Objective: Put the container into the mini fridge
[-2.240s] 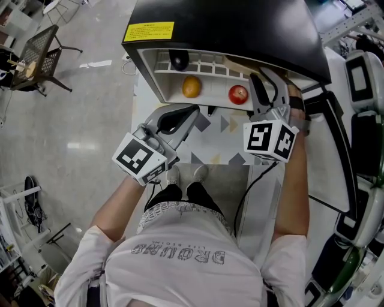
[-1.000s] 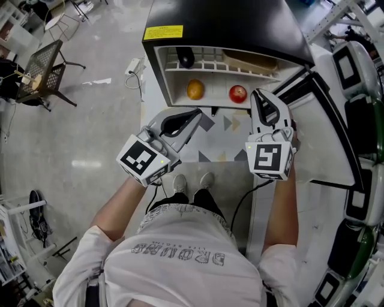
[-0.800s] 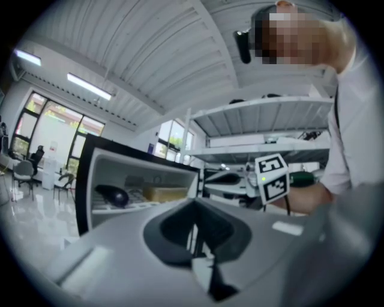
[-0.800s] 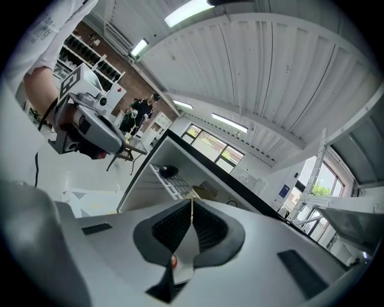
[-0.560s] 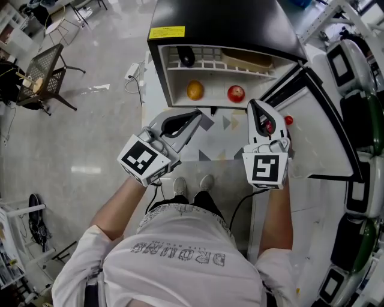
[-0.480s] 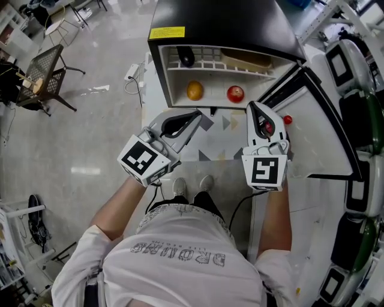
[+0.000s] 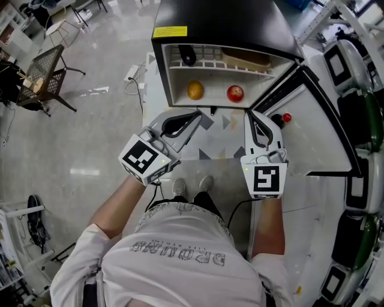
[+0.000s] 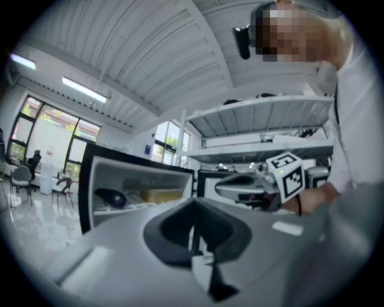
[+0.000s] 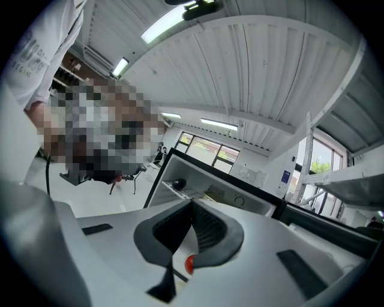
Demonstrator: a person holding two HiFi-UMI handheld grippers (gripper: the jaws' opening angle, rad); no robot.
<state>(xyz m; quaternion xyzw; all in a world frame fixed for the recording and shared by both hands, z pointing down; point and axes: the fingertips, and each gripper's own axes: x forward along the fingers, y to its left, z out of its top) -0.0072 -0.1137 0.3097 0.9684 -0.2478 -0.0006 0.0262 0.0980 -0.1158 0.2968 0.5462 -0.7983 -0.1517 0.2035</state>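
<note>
The black mini fridge (image 7: 222, 18) stands open, its white door (image 7: 312, 138) swung out to the right. A tan flat container (image 7: 245, 58) lies on the wire upper shelf beside a dark round object (image 7: 187, 55); the container (image 8: 157, 195) also shows in the left gripper view. Below sit an orange (image 7: 195, 90) and a red apple (image 7: 235, 93). My left gripper (image 7: 193, 116) hangs shut and empty in front of the fridge's left half. My right gripper (image 7: 252, 115) is shut and empty just below the apple, beside the door's inner edge.
A small red ball (image 7: 287, 117) sits on the inside of the door, and that red ball (image 9: 189, 264) peeks between my right jaws. A mesh chair (image 7: 42, 66) stands at the far left on the shiny floor. Racked equipment (image 7: 360, 120) lines the right side.
The fridge door has swung wide open to the right. My right gripper has drawn back from the door edge toward me. The left gripper has barely moved.
</note>
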